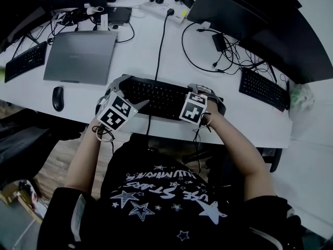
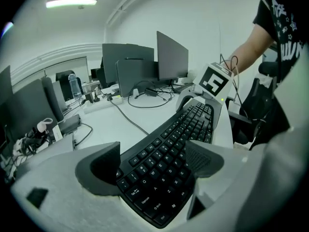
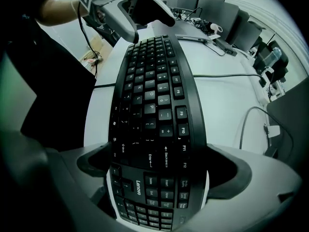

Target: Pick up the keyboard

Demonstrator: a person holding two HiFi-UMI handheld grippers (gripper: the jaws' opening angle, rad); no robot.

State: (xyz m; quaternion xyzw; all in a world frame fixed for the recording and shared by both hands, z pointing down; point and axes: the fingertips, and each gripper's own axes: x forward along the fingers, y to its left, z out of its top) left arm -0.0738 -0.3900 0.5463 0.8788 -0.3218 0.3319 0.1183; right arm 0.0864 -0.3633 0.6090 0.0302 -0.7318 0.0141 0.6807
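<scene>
A black curved keyboard [image 1: 156, 95] lies across the front edge of the white table [image 1: 250, 119], right in front of me. My left gripper [image 1: 115, 90] is shut on its left end, and in the left gripper view both dark pads press the keyboard's [image 2: 169, 149] long edges at my left gripper [image 2: 152, 163]. My right gripper [image 1: 210, 97] is shut on the right end. In the right gripper view the keyboard [image 3: 149, 95] fills the gap of my right gripper [image 3: 161, 170], by the number pad. Whether the keyboard is off the table I cannot tell.
The keyboard's cable [image 1: 161, 35] runs back to a power strip [image 1: 166, 9]. A closed grey laptop [image 1: 80, 56] and a black mouse [image 1: 58, 98] lie to the left. Another keyboard [image 1: 263, 87] sits at the right, a third [image 1: 25, 60] at the far left. Monitors [image 1: 244, 14] stand behind.
</scene>
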